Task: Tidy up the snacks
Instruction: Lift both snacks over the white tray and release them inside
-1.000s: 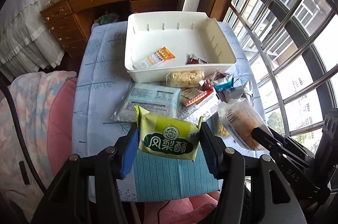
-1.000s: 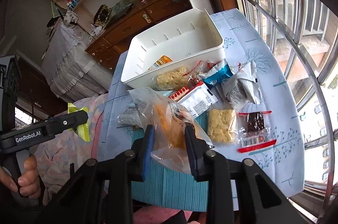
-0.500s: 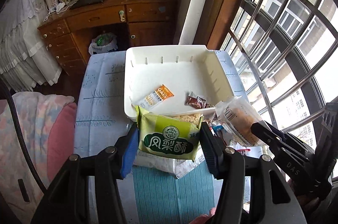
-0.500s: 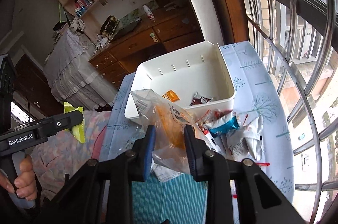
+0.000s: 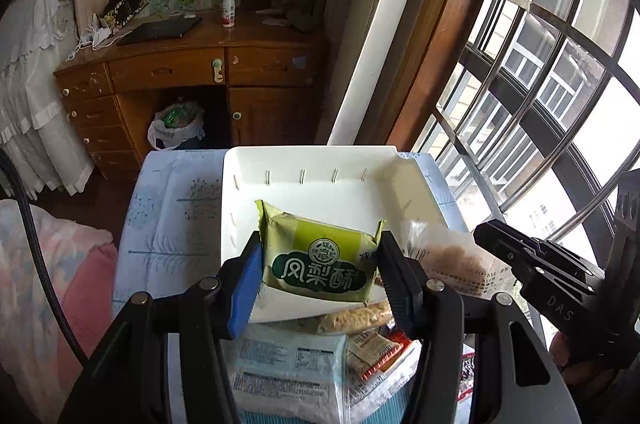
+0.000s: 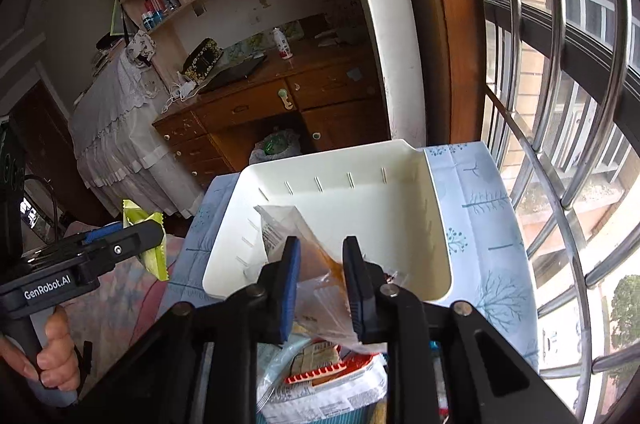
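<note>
Green snack packet (image 5: 320,262): flat pillow pack, white lettering, crimped ends, clamped between left tool (image 5: 320,276) pads, over near wall of white bin (image 5: 320,183). Clear bag (image 6: 316,264) with orange-brown contents: crinkled, pinched between closing right tool (image 6: 320,278) pads, above bin. More packets (image 5: 292,376) heaped on surface below both tools.

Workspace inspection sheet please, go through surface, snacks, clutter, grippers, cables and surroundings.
Surface: table with blue tree-print cloth.
Job's things: white bin; green pastry pack; clear snack bag.
Clutter: loose snack packets piled in front of the bin.
Grippers: left gripper shut on the green pastry pack; right gripper closing on the clear snack bag.
Cables: black cable at the left.
Surroundings: wooden desk, window bars.
</note>
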The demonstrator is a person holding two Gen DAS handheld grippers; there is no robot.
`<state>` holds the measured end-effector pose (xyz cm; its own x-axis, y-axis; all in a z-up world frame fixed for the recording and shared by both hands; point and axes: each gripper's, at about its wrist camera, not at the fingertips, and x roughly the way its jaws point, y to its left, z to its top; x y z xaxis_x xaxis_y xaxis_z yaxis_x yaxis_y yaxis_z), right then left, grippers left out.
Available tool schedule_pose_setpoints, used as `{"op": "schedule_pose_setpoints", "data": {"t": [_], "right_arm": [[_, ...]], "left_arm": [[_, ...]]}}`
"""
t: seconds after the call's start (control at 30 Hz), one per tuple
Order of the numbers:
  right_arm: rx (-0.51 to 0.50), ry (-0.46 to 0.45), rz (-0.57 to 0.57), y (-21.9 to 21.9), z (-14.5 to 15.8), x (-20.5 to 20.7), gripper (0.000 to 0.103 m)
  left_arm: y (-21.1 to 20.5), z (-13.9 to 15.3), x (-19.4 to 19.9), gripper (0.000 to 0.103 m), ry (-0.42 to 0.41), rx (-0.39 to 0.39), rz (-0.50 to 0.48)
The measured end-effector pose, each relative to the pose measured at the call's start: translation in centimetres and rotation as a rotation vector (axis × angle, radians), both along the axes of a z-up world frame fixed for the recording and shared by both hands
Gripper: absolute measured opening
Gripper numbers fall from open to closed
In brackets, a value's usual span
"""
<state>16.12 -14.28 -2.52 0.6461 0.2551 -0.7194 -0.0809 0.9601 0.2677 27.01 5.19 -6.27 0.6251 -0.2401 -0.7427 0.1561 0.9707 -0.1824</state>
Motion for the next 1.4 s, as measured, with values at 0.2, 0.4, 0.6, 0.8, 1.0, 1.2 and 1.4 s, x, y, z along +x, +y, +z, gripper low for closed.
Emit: {"op": "schedule_pose_setpoints", "data": {"t": [0.2,0.4,0.6,0.8,1.0,1.2,1.4], "right_arm": [[-0.117,-0.048,0.047,2.3,-0.7,2.5,0.008],[-0.124,-0.079,0.067,3.2,-0.5,4.1,0.008],[-0.103,-0.054,0.046,2.7,-1.0,4.3,0.008],[-0.06,-0.035,0.015,1.8,-0.7,3.5,0.008],[-0.046,-0.028,-0.021,0.6,0.1,1.7,0.009],[-0.034,-0.042,-0.046,-0.6,1.4,-1.1,0.01],[-0.02,-0.066,-0.067,-1.9,2.6,-4.7,0.024]], "left_arm": [[0.5,-2.4,2.9,0.056,-0.014,0.0,-0.033],[0.5,-3.8,4.4,0.06,0.015,0.009,-0.021],[0.5,-4.0,4.0,0.073,0.022,0.01,-0.025],[0.4,-3.6,2.3,0.074,0.038,0.011,-0.021],[0.4,-2.4,-0.5,0.075,0.029,0.003,-0.007],[0.0,-1.1,-3.9,0.075,0.02,0.007,-0.002],[-0.8,0.5,-7.8,0.076,-0.01,0.014,0.0]]}}
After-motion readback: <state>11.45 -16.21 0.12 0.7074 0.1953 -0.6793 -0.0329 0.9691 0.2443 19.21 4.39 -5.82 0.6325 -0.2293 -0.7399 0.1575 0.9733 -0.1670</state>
